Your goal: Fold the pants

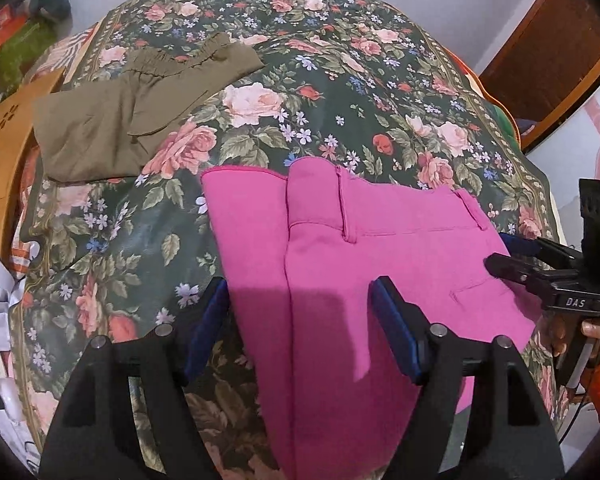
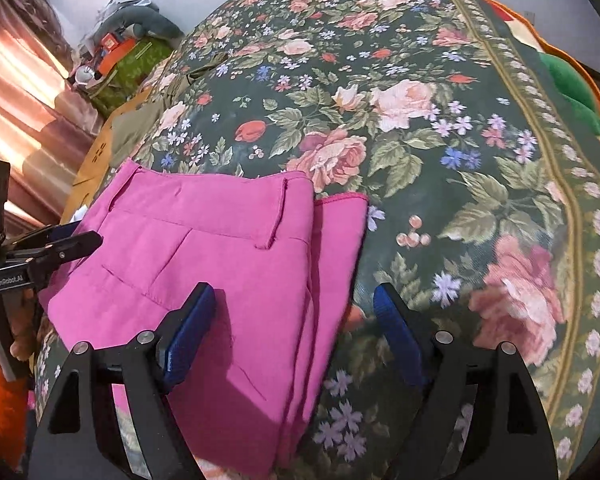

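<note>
Folded pink pants lie on the floral bedspread; both the left gripper and the right gripper hover spread, pinching nothing.

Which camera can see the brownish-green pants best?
The left wrist view. There the olive pants lie in full sight on the flowered cloth, folded, with the gathered waistband showing. The right wrist view catches only a squashed sliver of them at the cloth's far left edge, behind the pink pants.
</note>
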`<control>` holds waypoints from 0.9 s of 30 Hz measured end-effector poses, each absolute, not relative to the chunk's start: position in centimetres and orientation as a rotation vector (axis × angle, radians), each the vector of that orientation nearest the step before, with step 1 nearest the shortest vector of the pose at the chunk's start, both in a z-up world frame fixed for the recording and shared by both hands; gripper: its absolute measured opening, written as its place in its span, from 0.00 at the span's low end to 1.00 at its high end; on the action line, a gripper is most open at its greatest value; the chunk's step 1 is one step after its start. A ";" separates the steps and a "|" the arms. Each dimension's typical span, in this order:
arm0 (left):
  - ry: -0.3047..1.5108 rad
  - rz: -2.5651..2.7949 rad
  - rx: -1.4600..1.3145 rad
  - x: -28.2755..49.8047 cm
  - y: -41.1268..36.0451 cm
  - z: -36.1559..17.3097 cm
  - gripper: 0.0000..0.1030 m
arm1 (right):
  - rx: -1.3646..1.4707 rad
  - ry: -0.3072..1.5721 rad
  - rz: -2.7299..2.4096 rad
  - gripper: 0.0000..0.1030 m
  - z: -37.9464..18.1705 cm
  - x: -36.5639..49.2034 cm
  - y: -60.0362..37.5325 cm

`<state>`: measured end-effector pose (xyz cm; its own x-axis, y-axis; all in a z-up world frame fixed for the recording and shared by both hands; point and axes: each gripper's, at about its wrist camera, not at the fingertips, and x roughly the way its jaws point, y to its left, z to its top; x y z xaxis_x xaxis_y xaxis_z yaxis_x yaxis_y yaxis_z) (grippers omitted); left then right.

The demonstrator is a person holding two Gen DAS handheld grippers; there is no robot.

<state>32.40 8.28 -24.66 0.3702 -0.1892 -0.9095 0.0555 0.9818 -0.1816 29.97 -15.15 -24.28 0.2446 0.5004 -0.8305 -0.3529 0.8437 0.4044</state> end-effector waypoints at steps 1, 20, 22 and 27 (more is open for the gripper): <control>1.179 -0.170 -0.131 32.4 8.2 -24.7 0.63 | 0.156 1.192 0.590 0.65 -24.4 30.2 -15.1; 1.092 -0.134 -0.070 32.5 7.2 -22.7 0.11 | 0.177 1.083 0.607 0.10 -21.9 30.5 -14.8; 1.076 -0.131 -0.078 32.6 7.5 -22.0 0.11 | 0.163 1.050 0.617 0.10 -20.7 30.4 -14.6; 1.019 -0.099 -0.074 32.9 8.4 -19.4 0.10 | 0.094 0.962 0.636 0.10 -17.5 30.5 -13.1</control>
<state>32.88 8.43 -19.43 0.5204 -0.1168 -0.8459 0.0477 0.9930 -0.1078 30.54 -13.13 -17.51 0.4058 0.5434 -0.7349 -0.4625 0.8156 0.3477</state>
